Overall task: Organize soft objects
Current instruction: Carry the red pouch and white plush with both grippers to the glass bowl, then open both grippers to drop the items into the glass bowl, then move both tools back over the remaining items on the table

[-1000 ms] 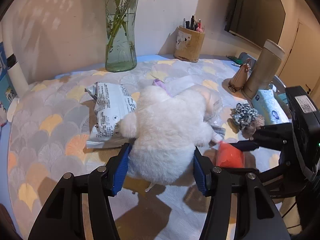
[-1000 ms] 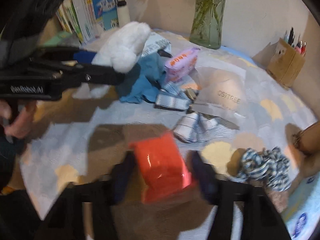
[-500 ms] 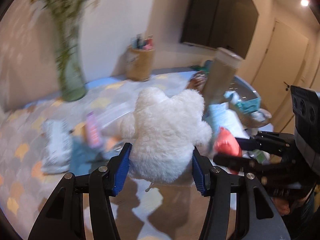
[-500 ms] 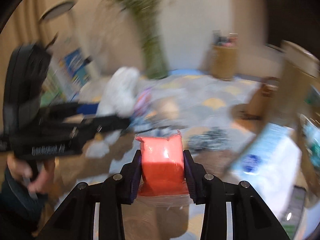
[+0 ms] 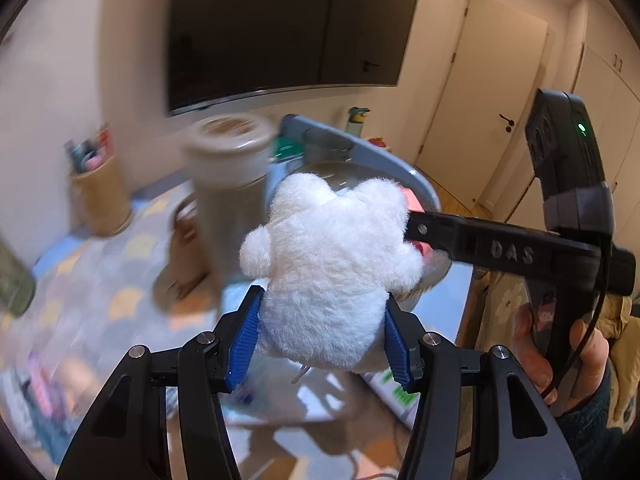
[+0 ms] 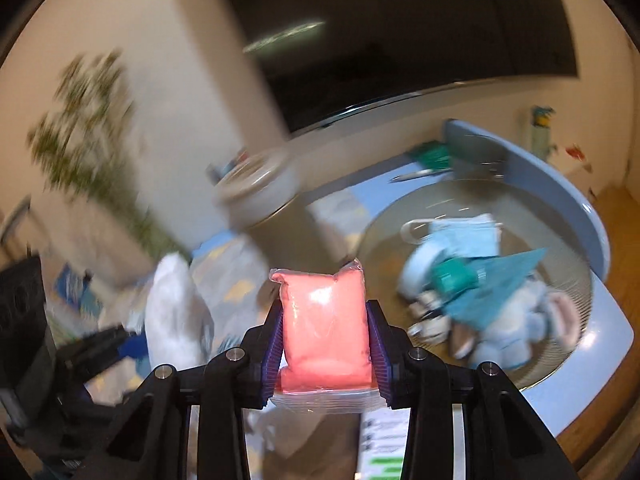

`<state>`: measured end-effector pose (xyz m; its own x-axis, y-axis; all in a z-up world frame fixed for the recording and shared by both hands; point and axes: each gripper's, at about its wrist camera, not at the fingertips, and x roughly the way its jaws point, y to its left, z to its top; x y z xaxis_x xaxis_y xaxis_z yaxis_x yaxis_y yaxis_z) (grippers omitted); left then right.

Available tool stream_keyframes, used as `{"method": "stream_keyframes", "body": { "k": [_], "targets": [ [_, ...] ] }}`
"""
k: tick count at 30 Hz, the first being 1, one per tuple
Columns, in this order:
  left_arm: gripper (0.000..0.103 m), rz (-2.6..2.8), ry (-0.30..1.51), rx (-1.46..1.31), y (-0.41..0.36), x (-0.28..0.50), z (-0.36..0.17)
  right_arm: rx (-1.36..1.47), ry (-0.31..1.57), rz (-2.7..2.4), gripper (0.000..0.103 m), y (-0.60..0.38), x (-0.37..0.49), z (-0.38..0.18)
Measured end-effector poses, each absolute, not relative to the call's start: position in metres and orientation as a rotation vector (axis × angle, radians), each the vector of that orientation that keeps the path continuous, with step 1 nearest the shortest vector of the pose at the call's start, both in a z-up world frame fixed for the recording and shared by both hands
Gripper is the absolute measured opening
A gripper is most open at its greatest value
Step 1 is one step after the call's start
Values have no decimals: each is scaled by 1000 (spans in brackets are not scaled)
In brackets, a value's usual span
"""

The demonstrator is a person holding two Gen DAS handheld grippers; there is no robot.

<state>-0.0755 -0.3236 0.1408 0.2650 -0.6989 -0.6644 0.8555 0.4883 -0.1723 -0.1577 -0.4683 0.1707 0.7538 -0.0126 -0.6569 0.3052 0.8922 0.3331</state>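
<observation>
**Both soft items being carried toward the bowl**

Left tongs (image 5: 322,344) are being kept clamped on the white plush toy (image 5: 332,276), blue pads being pressed into its lower body; the toy is being held in the air above the tabletop (image 5: 120,280), in front of the blue-rimmed bowl (image 6: 592,240). Right tongs (image 6: 325,344) are being kept clamped on the pink sealed pouch (image 6: 324,320), gripped at mid-height, also off the surface, bowl ahead and to the right. A blue plush (image 6: 516,320) and a face mask (image 6: 460,236) are already lying in the bowl.

Handling, judged: plush is being read as light and very squashy, so a grip across the thick body is being preferred over a limb. Pouch film is being read as slick and the filling as deformable; slip risk if the squeeze is eased. Background is blurred, so finer detail is being left out.
</observation>
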Motion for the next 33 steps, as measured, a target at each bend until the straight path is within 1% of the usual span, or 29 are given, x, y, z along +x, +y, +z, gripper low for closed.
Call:
{"method": "stream_keyframes", "body": {
  "k": [6, 9, 12, 15, 17, 18, 19, 22, 25, 33],
  "targets": [
    [53, -1099, 767, 275, -389, -72, 131, 553, 685, -282, 38, -541, -151, 171],
    [53, -1114, 800, 279, -414, -65, 121, 582, 690, -336, 38, -565, -146, 166],
    [53, -1097, 796, 299, -435, -61, 113, 610, 696, -379, 38, -585, -141, 161],
    [57, -1092, 757, 319, -448, -65, 111, 616, 709, -422, 39, -599, -133, 155],
    [65, -1086, 715, 345, -456, -69, 112, 625, 715, -433, 50, -606, -128, 153],
    [72, -1079, 700, 348, -460, -69, 111, 632, 717, -433, 60, -609, -127, 151],
    [76, -1075, 695, 349, -463, -67, 111, 638, 707, -428, 60, -612, -127, 151],
    [76, -1095, 731, 345, -463, -67, 109, 626, 688, -426, 60, -614, -132, 153],
    [76, -1111, 714, 347, -451, -78, 111, 618, 676, -411, 60, -610, -142, 157],
    [76, -1096, 652, 274, -370, -98, 152, 504, 662, -374, 60, -556, -168, 188]
  ]
}}
